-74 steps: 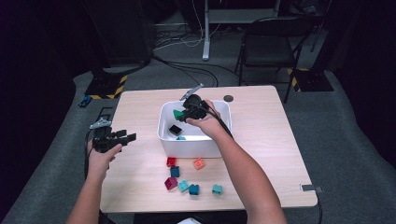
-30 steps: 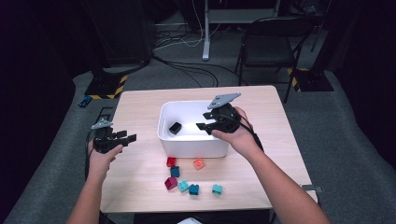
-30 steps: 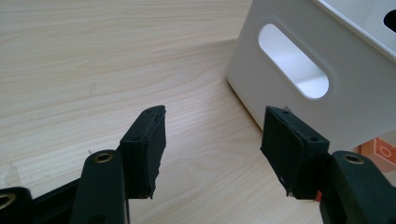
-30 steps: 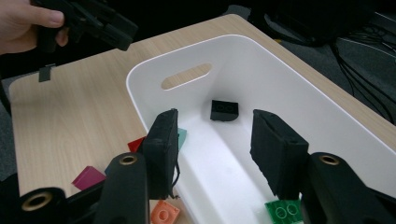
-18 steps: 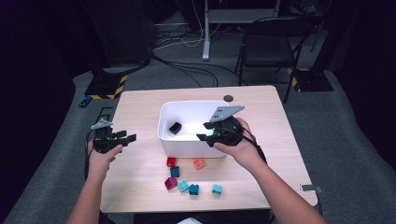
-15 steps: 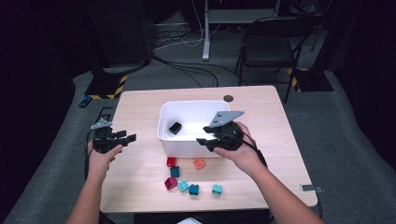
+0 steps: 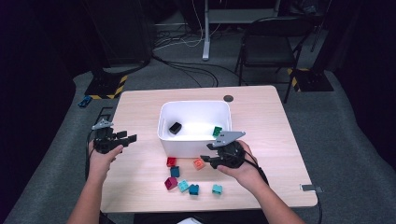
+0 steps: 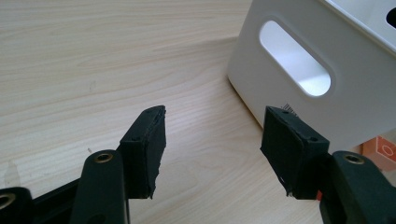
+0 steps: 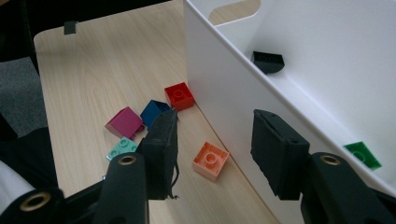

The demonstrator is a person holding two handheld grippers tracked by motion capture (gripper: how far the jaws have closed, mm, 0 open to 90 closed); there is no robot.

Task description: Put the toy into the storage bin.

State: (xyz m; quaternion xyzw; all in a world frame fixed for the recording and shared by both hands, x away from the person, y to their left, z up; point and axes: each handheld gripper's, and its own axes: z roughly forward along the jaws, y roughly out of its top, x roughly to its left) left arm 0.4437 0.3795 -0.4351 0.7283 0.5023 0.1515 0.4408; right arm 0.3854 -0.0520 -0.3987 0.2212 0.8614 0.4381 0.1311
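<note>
Orange brick sits just beside the bin, so the empty, half-open right gripper lines up over it; left gripper hangs open, empty.

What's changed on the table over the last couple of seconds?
The right gripper left the white bin, dropping a green block inside, and came down toward the orange block, fingers open and empty. The left gripper, the black block and the loose blocks stayed put.
</note>
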